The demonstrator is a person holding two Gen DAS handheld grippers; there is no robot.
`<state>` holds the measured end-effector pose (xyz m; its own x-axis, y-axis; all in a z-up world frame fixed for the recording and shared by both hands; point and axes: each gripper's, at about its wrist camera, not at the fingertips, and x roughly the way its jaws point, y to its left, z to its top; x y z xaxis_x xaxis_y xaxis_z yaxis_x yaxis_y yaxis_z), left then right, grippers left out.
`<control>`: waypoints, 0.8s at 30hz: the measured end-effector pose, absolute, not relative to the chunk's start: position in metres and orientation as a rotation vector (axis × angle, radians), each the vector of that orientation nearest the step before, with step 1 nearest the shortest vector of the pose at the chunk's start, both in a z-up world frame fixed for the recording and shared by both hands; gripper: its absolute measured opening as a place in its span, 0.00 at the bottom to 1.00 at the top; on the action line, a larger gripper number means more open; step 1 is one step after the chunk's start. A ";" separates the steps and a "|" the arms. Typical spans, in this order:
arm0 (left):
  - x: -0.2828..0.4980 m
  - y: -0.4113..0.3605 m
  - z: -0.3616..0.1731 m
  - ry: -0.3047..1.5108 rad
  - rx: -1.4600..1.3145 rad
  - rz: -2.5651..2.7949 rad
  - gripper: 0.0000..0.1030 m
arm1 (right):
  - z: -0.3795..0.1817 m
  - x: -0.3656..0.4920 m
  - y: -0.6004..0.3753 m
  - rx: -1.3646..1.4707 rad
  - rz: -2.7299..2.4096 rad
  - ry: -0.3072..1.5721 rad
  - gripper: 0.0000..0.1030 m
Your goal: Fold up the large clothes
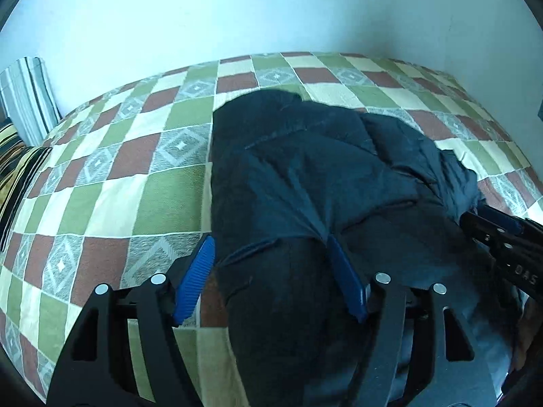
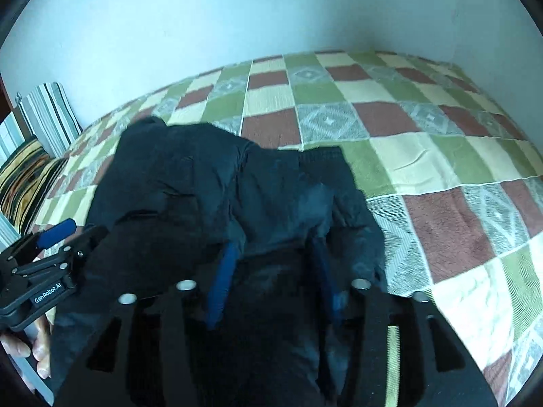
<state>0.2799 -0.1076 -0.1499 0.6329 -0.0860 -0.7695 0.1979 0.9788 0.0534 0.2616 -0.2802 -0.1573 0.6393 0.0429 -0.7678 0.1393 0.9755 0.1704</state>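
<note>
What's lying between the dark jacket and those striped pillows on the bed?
Only bare checked bedspread. The left wrist view shows it best: nothing sits between the dark jacket and the striped pillows.

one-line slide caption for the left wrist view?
Left gripper open around the near edge of a dark garment on a checkered bedspread; right gripper at the right.

A jacket (image 1: 305,176) lies bunched on the bed (image 1: 101,176), near its front edge. Pillows (image 1: 23,101) stand at the far left against the wall (image 1: 237,10). The left gripper (image 1: 271,271) and right gripper (image 2: 275,271) sit side by side on the jacket's near edge.
</note>
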 end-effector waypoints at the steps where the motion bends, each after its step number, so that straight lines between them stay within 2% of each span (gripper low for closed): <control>1: 0.275 -0.107 -0.146 0.864 0.135 -0.158 0.68 | -0.152 0.256 -0.280 0.220 -0.057 0.863 0.54; 5: 0.248 -0.104 -0.127 0.813 0.140 -0.143 0.74 | -0.131 0.231 -0.279 0.215 -0.078 0.819 0.59; 11: 0.203 -0.103 -0.099 0.726 0.153 -0.117 0.90 | -0.106 0.195 -0.271 0.189 -0.091 0.775 0.66; 18: 0.160 -0.102 -0.077 0.695 0.123 -0.115 0.92 | -0.088 0.156 -0.262 0.171 -0.086 0.739 0.69; 24: 0.128 -0.103 -0.062 0.642 0.116 -0.116 0.93 | -0.072 0.129 -0.255 0.156 -0.088 0.685 0.78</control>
<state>0.1282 -0.1031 -0.0621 0.7948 -0.0718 -0.6026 0.1436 0.9870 0.0717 0.1287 -0.2551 -0.0718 0.7710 -0.0301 -0.6361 0.1323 0.9846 0.1138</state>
